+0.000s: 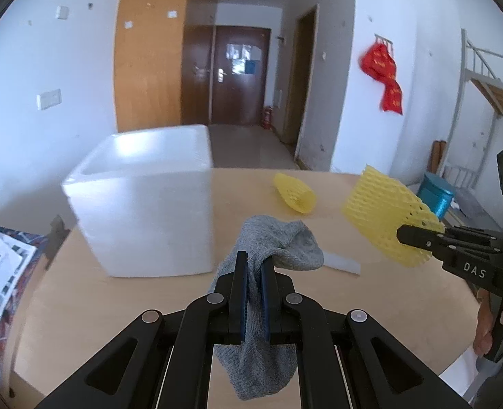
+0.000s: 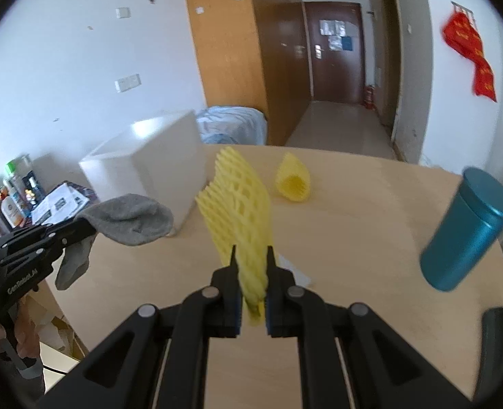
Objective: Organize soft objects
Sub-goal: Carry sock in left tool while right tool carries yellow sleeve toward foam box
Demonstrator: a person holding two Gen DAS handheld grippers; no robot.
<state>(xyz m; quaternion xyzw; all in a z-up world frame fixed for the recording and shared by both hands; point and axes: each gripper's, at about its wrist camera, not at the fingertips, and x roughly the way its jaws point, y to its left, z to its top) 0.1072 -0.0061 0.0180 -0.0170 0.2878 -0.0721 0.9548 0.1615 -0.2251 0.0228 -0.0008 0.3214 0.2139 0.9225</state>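
Your left gripper (image 1: 254, 266) is clamped on the grey sock (image 1: 278, 242) at the lower centre of the left wrist view; the sock drapes over the fingertips at the top and hangs limp below the jaws, clear of the wooden table (image 1: 169, 293). Your right gripper (image 2: 250, 255) pinches the yellow foam net (image 2: 238, 201), which stands up from the jaws in the middle of the right wrist view and is held off the table.

Around them: a second yellow foam net sleeve (image 1: 294, 192) lies on its side on the table in the upper centre-right of the left view, well apart from both grippers. In the right view a teal canister (image 2: 466, 231) stands at the right edge of the frame, near the table's rim. A flat white slip (image 1: 341, 262) lies on the table just behind the sock. Papers and bottles (image 2: 16, 194) crowd the far left of the right view, off the table.

The white foam box (image 1: 146, 201) sits on the table at centre-left of the left view, open at the top. Its near wall hides the inside, so you cannot tell what it holds. The sock hangs just right of the box's front corner, apart from it.
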